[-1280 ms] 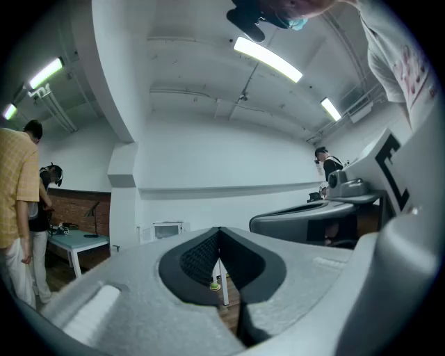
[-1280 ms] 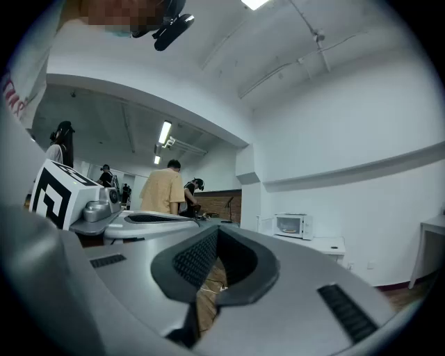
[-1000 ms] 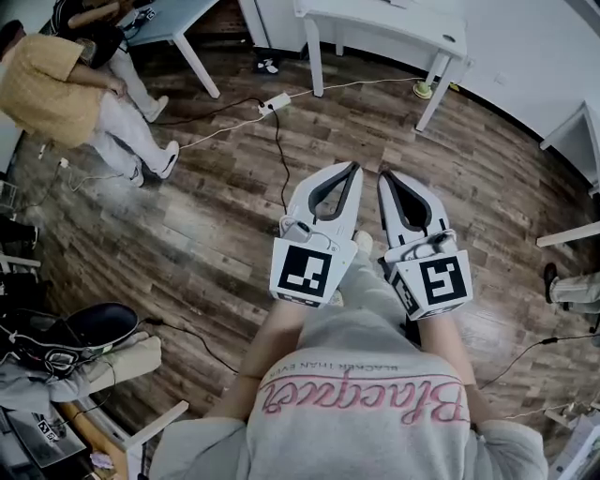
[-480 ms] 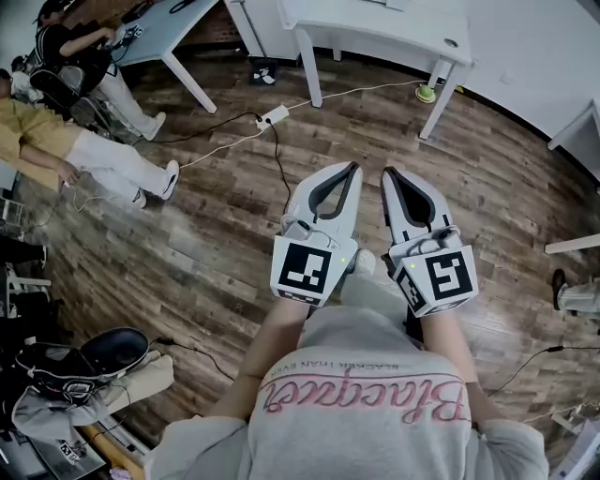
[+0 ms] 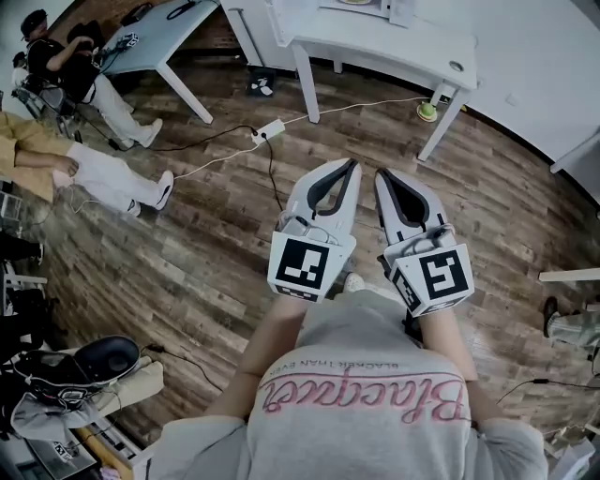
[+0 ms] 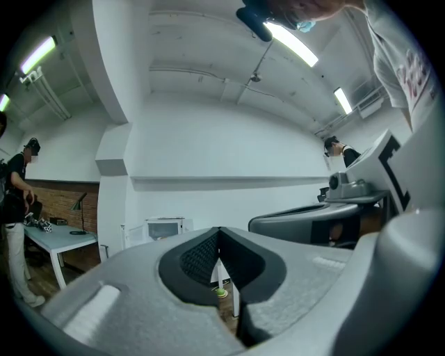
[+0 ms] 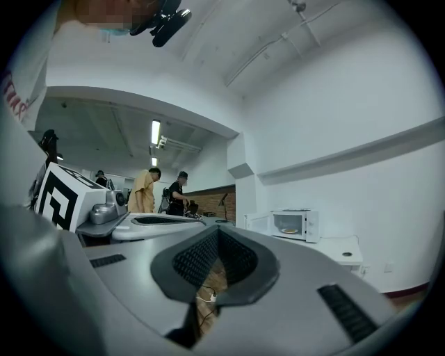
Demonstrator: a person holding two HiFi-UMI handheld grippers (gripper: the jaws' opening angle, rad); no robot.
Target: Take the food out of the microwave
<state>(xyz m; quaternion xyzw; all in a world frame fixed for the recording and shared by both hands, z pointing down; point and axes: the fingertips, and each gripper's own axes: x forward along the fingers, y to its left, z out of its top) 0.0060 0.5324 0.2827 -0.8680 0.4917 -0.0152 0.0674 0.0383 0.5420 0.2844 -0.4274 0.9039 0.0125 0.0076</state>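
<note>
The white microwave (image 7: 299, 224) stands far ahead on a white table (image 7: 342, 252). Its door (image 7: 259, 223) hangs open to the left, and a plate with food (image 7: 289, 231) shows inside the lit cavity. In the left gripper view the microwave (image 6: 165, 228) is small and distant. Both grippers are held side by side at chest height, pointing level over the wood floor. The left gripper (image 5: 352, 165) is shut with nothing in it, its tips meeting (image 6: 220, 233). The right gripper (image 5: 380, 174) also has its tips together and holds nothing (image 7: 217, 231).
The white table (image 5: 375, 42) stands ahead, with a green object (image 5: 427, 111) by its leg. A power strip (image 5: 264, 129) and cables cross the floor. People sit at the left (image 5: 89, 173) beside a grey table (image 5: 164, 28). A chair with bags (image 5: 84, 361) is at lower left.
The person has walked forward: the white table and the power strip have come nearer, and the seated people have slid left. Both grippers stay shut and side by side.
</note>
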